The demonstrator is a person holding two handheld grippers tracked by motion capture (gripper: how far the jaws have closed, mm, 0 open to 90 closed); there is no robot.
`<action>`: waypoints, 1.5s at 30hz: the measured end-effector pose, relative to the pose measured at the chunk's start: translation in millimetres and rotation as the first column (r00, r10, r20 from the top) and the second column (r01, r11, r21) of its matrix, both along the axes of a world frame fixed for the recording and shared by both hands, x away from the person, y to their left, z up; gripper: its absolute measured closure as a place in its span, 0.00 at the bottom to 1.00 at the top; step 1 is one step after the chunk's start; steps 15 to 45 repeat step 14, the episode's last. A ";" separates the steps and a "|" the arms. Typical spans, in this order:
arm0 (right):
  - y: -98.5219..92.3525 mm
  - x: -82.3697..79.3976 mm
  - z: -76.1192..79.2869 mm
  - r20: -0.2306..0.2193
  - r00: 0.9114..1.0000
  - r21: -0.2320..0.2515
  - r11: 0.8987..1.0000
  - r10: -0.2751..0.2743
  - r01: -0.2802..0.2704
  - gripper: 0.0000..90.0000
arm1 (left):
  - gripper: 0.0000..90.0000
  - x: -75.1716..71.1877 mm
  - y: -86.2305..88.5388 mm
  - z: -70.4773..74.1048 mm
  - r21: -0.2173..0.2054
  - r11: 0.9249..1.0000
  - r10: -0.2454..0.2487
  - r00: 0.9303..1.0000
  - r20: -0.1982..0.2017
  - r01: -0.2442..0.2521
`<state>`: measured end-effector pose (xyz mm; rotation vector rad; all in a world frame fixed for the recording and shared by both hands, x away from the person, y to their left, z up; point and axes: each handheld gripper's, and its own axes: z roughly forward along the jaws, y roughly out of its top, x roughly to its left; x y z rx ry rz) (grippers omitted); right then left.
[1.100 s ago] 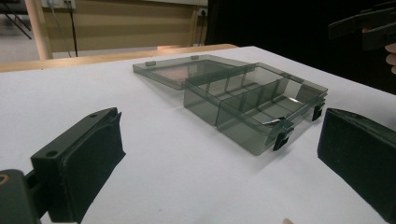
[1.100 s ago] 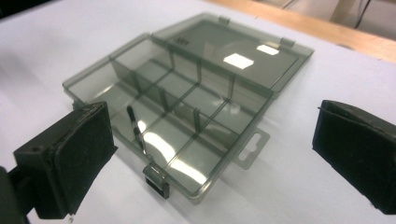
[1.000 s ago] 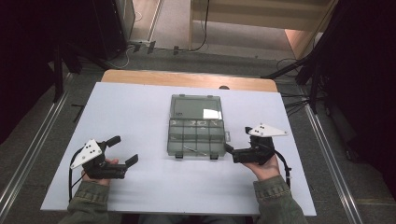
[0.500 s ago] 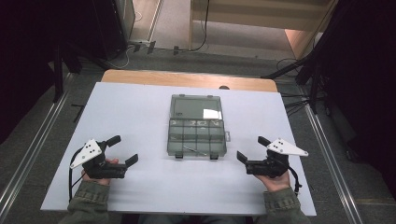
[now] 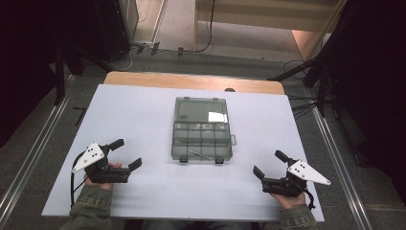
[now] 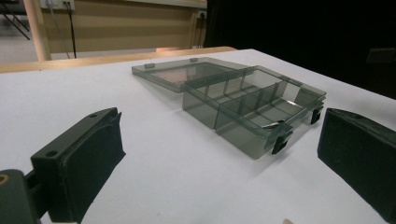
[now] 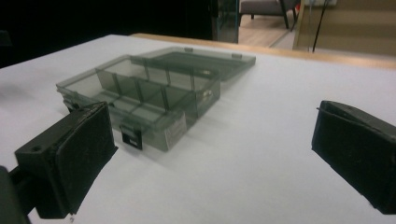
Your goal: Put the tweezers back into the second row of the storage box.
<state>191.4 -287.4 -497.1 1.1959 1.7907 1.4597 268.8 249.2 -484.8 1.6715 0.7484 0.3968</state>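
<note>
A smoky transparent compartment box (image 5: 201, 134) lies open in the middle of the white table (image 5: 143, 110), its lid (image 5: 200, 109) folded flat toward the far side. A small shiny metal piece (image 5: 194, 154) rests in one near compartment. The box appears ahead in the left gripper view (image 6: 252, 105) and the right gripper view (image 7: 140, 95). My left gripper (image 5: 126, 153) rests near the front left, open and holding nothing. My right gripper (image 5: 270, 164) sits near the front right, open too, with nothing between its jaws.
Two black latches (image 5: 183, 160) hang on the box's near edge. A wooden strip (image 5: 191, 82) borders the table's far side. Metal rails (image 5: 28, 158) run along both sides on the floor. Bare white surface surrounds the box.
My right gripper has drawn back from beside the box toward the table's front right corner. The left gripper has stayed where it was.
</note>
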 end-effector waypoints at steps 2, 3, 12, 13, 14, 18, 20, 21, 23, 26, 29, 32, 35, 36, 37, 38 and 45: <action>-1.6 -0.7 -7.0 -0.031 1.000 0.011 1.000 -0.005 0.006 0.00 | 0.00 0.1 0.2 0.2 0.000 1.000 -0.001 1.000 0.001 0.001; -2.0 -0.8 -8.6 -0.035 0.999 0.016 1.000 -0.005 0.005 0.00 | 0.00 0.3 0.3 0.2 -0.002 1.000 -0.001 1.000 0.001 0.001; -2.4 -5.7 -8.1 -0.018 1.000 -0.001 1.000 -0.008 0.008 0.00 | 0.00 0.4 0.9 0.5 -0.008 1.000 0.000 1.000 0.001 0.000; -3.4 -6.0 -8.3 -0.029 1.000 -0.003 1.000 -0.004 0.004 0.00 | 0.00 0.1 1.0 0.6 -0.007 1.000 0.001 1.000 0.001 -0.001; -4.4 -6.7 -8.9 -0.060 0.998 0.003 1.000 -0.003 0.004 0.00 | 0.00 0.1 1.0 0.6 -0.007 1.000 0.001 1.000 0.001 -0.001; -4.4 -6.7 -8.9 -0.060 0.998 0.003 1.000 -0.003 0.004 0.00 | 0.00 0.1 1.0 0.6 -0.007 1.000 0.001 1.000 0.001 -0.001; -4.4 -6.7 -8.9 -0.060 0.998 0.003 1.000 -0.003 0.004 0.00 | 0.00 0.1 1.0 0.6 -0.007 1.000 0.001 1.000 0.001 -0.001; -4.4 -6.7 -8.9 -0.060 0.998 0.003 1.000 -0.003 0.004 0.00 | 0.00 0.1 1.0 0.6 -0.007 1.000 0.001 1.000 0.001 -0.001; -4.4 -6.7 -8.9 -0.060 0.998 0.003 1.000 -0.003 0.004 0.00 | 0.00 0.1 1.0 0.6 -0.007 1.000 0.001 1.000 0.001 -0.001; -4.4 -6.7 -8.9 -0.060 0.998 0.003 1.000 -0.003 0.004 0.00 | 0.00 0.1 1.0 0.6 -0.007 1.000 0.001 1.000 0.001 -0.001; -4.4 -6.7 -8.9 -0.060 0.998 0.003 1.000 -0.003 0.004 0.00 | 0.00 0.1 1.0 0.6 -0.007 1.000 0.001 1.000 0.001 -0.001; -4.4 -6.7 -8.9 -0.060 0.998 0.003 1.000 -0.003 0.004 0.00 | 0.00 0.1 1.0 0.6 -0.007 1.000 0.001 1.000 0.001 -0.001; -4.4 -6.7 -8.9 -0.060 0.998 0.003 1.000 -0.003 0.004 0.00 | 0.00 0.1 1.0 0.6 -0.007 1.000 0.001 1.000 0.001 -0.001; -4.4 -6.7 -8.9 -0.060 0.998 0.003 1.000 -0.003 0.004 0.00 | 0.00 0.1 1.0 0.6 -0.007 1.000 0.001 1.000 0.001 -0.001; -4.4 -6.7 -8.9 -0.060 0.998 0.003 1.000 -0.003 0.004 0.00 | 0.00 0.1 1.0 0.6 -0.007 1.000 0.001 1.000 0.001 -0.001; -4.4 -6.7 -8.9 -0.060 0.998 0.003 1.000 -0.003 0.004 0.00 | 0.00 0.1 1.0 0.6 -0.007 1.000 0.001 1.000 0.001 -0.001; -4.4 -6.7 -8.9 -0.060 0.998 0.003 1.000 -0.003 0.004 0.00 | 0.00 0.1 1.0 0.6 -0.007 1.000 0.001 1.000 0.001 -0.001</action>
